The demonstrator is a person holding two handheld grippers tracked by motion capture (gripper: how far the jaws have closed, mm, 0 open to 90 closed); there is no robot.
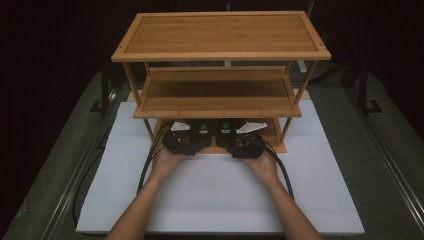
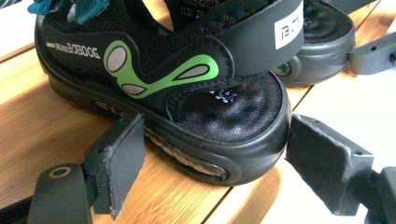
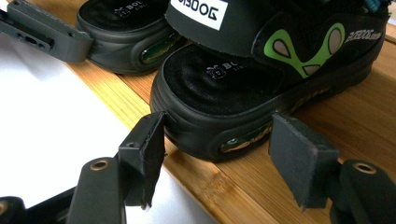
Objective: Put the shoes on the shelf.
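Figure: bottom tier of a bamboo rack (image 1: 220, 55) standing on a white mat (image 1: 220, 195). You are holding the left gripper (image 2: 212, 154) with its jaws spread around the heel of the left sandal (image 2: 177, 88), the pads standing just off the sole at either side, not pressing. You are keeping the right gripper (image 3: 217, 156) likewise released about the heel of the right sandal (image 3: 261, 79). Both black-and-green sandals are sitting side by side on the lowest shelf (image 3: 369, 121), heels facing you at its front edge.
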